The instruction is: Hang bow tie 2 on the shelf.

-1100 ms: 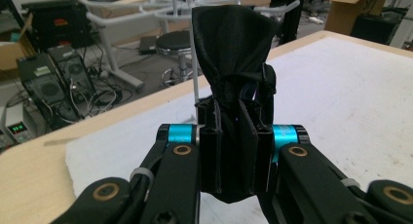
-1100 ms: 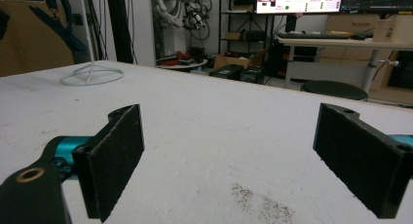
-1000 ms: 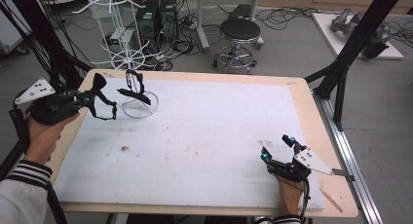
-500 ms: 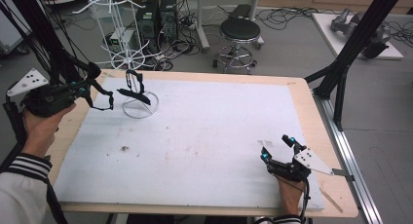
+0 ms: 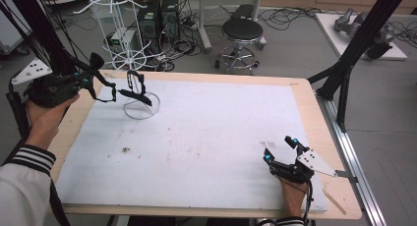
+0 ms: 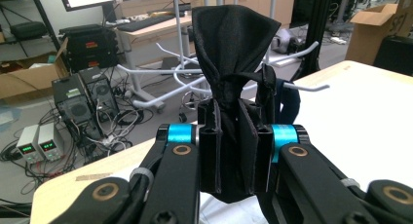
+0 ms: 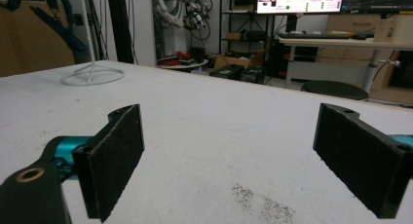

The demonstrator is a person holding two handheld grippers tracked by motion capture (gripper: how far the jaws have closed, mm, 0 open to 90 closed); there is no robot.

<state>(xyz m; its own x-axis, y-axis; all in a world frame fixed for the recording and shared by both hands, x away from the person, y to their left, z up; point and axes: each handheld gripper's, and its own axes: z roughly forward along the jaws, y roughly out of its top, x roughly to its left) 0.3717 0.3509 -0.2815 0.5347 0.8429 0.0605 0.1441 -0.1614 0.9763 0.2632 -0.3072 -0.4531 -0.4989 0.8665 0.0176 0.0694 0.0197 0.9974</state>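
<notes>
A black cloth piece (image 6: 234, 48) bunches up between the pads of my left gripper (image 6: 236, 151), which is shut on it. In the high view that gripper (image 5: 98, 78) hangs over the table's far left corner, and a black strap (image 5: 134, 94) runs from it to a small white wire stand (image 5: 141, 109) on the mat. A white hook (image 6: 304, 86) of the stand carries a strap just beyond the jaws. My right gripper (image 5: 281, 152) rests at the front right of the mat, open, with nothing between its pads (image 7: 229, 151).
The white mat (image 5: 206, 137) covers the wooden table (image 5: 307, 96). A speck of dirt (image 5: 126, 149) lies at the left. Behind the table stand a tall white wire rack (image 5: 118, 19), a stool (image 5: 244, 29) and computer cases. Black frame legs (image 5: 351, 59) flank the right edge.
My left gripper has risen and drawn back to the left with the black cloth in it, away from the wire stand. The right gripper has kept still.
</notes>
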